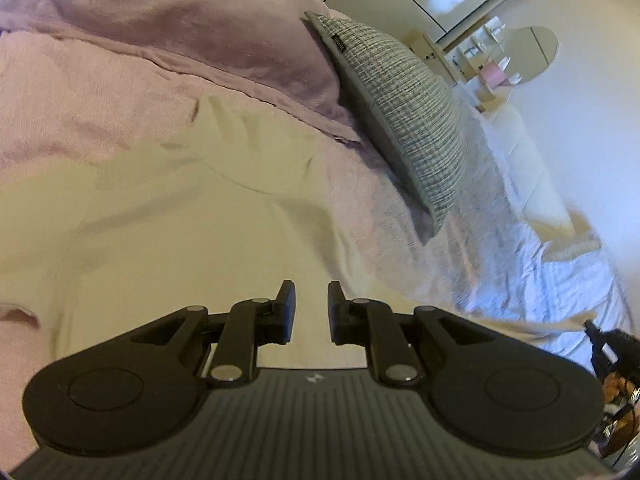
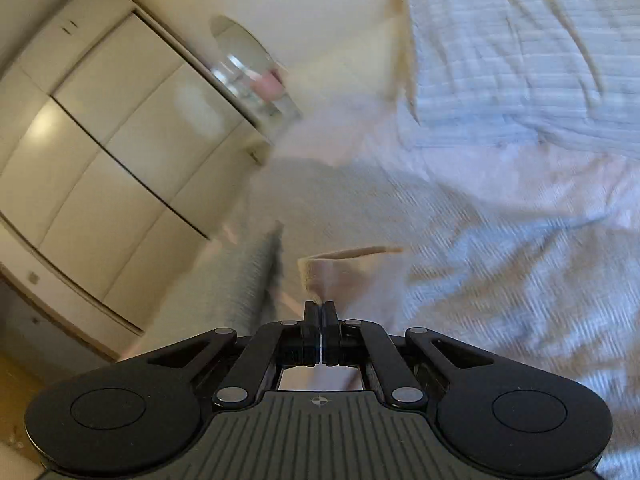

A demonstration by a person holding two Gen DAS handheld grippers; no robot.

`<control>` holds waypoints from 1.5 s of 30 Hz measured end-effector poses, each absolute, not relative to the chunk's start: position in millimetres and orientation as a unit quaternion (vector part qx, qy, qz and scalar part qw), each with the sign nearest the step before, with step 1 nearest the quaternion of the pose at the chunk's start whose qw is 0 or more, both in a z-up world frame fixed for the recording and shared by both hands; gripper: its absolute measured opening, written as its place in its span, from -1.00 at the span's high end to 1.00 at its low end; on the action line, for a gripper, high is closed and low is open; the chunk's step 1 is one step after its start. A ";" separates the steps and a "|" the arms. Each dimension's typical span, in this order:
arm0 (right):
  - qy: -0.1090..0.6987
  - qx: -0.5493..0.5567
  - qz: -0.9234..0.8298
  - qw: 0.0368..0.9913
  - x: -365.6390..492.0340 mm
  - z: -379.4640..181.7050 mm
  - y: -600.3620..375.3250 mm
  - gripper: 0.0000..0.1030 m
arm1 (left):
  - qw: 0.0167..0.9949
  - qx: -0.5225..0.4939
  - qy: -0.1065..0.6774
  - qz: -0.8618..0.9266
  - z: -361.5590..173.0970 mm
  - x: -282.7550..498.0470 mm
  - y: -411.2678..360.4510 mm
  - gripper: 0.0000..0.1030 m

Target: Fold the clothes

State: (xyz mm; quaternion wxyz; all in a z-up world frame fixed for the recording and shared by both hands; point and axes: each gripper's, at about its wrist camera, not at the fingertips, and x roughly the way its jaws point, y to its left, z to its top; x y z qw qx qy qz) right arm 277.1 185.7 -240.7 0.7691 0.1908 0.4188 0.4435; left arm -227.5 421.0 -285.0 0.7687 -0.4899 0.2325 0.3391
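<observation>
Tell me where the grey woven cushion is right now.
In the left wrist view the grey woven cushion lies upper right of centre on the bed, leaning against the lilac pillow, beyond the cream garment.

The left wrist view hovers close over the bed [image 1: 400, 216], facing its pillow [image 1: 224, 36] end. The right wrist view faces the wardrobe [image 2: 100, 152]. Both share the grey cushion [image 1: 400, 112].
</observation>
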 end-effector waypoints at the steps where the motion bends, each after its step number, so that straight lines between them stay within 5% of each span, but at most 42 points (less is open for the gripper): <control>1: 0.434 0.182 0.429 0.771 284.8 -242.5 190.4 1.00 | 0.769 -0.493 0.232 0.335 -287.2 -223.8 420.0 0.77; 2: 0.448 0.175 0.403 0.778 291.3 -250.5 193.4 0.99 | 0.769 -0.495 0.233 0.331 -289.3 -219.9 418.6 0.77; 4: 0.491 0.160 0.345 0.784 309.8 -281.4 206.3 0.61 | 0.771 -0.493 0.240 0.323 -292.7 -212.5 414.2 0.77; 5: 0.511 0.162 0.317 0.782 317.2 -295.9 206.2 0.10 | 0.773 -0.490 0.244 0.319 -293.8 -209.2 411.2 0.77; 6: 0.531 0.165 0.288 0.779 324.5 -310.2 206.0 -0.02 | 0.775 -0.487 0.249 0.317 -294.7 -207.2 408.2 0.77; 14: 0.566 0.236 0.251 0.749 325.2 -363.0 145.1 -0.01 | 0.754 -0.504 0.267 0.327 -308.2 -213.6 396.9 0.77; 18: 0.574 0.241 0.264 0.737 325.2 -379.3 135.2 0.37 | 0.747 -0.509 0.270 0.331 -312.0 -210.3 395.6 0.77; 26: 0.567 0.248 0.253 0.743 349.5 -417.5 162.1 0.41 | 0.747 -0.506 0.283 0.324 -318.4 -197.9 391.2 0.77; 28: 0.566 0.246 0.251 0.746 354.6 -424.6 167.9 0.91 | 0.747 -0.505 0.285 0.325 -318.2 -197.7 390.6 0.77; 29: 0.558 0.237 0.265 0.750 352.1 -417.7 169.4 0.92 | 0.747 -0.505 0.286 0.326 -317.9 -197.9 390.3 0.77; 36: 0.424 0.244 0.321 0.811 325.4 -336.1 130.7 0.93 | 0.738 -0.511 0.278 0.343 -319.8 -208.2 391.4 0.77; 41: 0.550 0.158 0.220 0.790 341.7 -400.8 127.2 0.90 | 0.726 -0.524 0.274 0.351 -325.8 -220.0 386.3 0.77; 43: 0.564 0.146 0.180 0.792 338.2 -406.6 122.4 0.76 | 0.722 -0.525 0.274 0.359 -325.0 -229.2 384.7 0.77; 45: 0.533 0.142 0.150 0.821 328.3 -391.4 116.8 0.35 | 0.717 -0.525 0.274 0.367 -324.2 -238.5 383.2 0.75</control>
